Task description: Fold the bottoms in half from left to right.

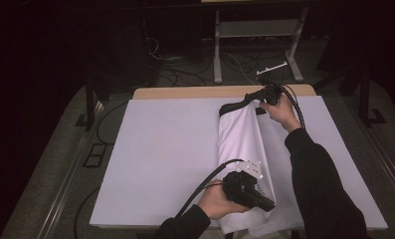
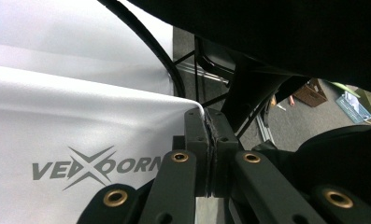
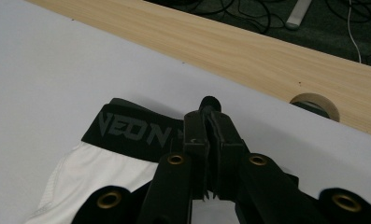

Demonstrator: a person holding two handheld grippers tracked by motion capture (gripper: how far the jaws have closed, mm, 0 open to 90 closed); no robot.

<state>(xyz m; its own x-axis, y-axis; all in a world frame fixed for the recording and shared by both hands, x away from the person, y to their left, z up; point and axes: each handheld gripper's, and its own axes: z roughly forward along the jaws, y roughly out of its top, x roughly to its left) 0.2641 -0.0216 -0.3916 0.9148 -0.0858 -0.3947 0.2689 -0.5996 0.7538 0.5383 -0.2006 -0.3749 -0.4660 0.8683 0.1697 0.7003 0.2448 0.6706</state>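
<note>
I hold the white shorts (image 1: 240,144) stretched lengthwise over the white desk (image 1: 160,149). My right fingers (image 3: 211,126) pinch shut on the black waistband (image 3: 131,130) at the far end and my left fingers (image 2: 210,135) on the hem, keeping the cloth taut for a clean fold.

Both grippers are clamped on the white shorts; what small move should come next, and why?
Probably lay the lifted half down. The right gripper pins the black waistband, the left gripper the hem, and the shorts stand half folded above the table.
</note>
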